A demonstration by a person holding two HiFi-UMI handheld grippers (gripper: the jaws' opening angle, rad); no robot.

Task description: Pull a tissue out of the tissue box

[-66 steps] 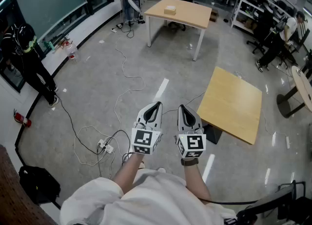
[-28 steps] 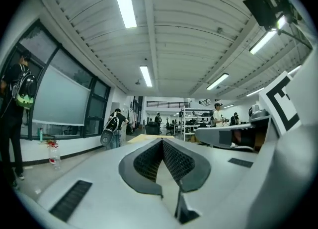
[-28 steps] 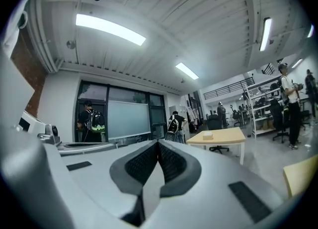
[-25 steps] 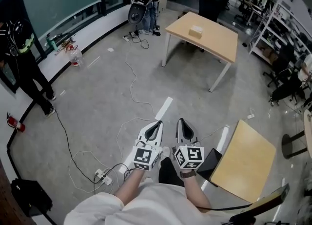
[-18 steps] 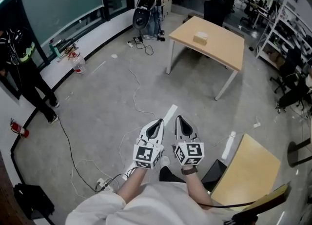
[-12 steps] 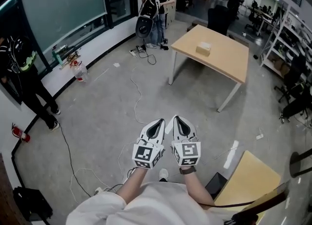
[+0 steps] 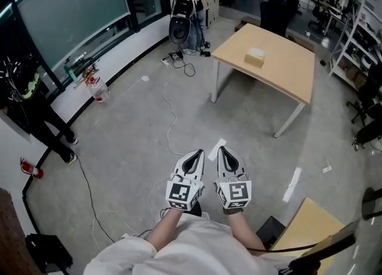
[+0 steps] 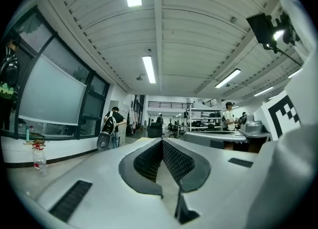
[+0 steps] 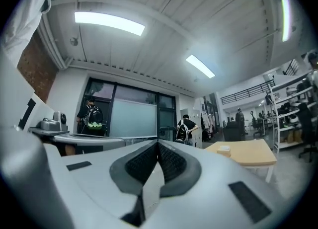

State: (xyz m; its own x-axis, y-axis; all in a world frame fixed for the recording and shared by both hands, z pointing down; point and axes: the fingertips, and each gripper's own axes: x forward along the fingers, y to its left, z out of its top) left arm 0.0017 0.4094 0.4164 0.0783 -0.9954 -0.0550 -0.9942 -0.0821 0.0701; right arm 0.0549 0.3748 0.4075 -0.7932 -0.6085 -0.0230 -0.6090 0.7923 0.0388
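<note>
A small pale tissue box (image 7: 255, 56) sits on a light wooden table (image 7: 280, 71) far ahead, across the grey floor; in the right gripper view the tissue box (image 9: 224, 149) is a small block on the table (image 9: 248, 154). My left gripper (image 7: 197, 155) and right gripper (image 7: 225, 151) are held side by side in front of my body, both pointing level toward the table. Both are shut with nothing between the pads. In the left gripper view the left gripper (image 8: 162, 141) shows its pads meeting; the right gripper (image 9: 158, 144) looks the same.
Cables and a power strip (image 7: 170, 126) trail over the floor. A person with a backpack (image 7: 186, 5) stands beyond the table by the windows; another person (image 7: 27, 113) stands at the left wall. A second wooden tabletop (image 7: 304, 226) lies low at my right. A bottle (image 7: 100, 92) stands near the wall.
The view has advanced across the floor toward the table with the tissue box, which now looks nearer. Both grippers stay shut and side by side; the low tabletop has slid back to the lower right.
</note>
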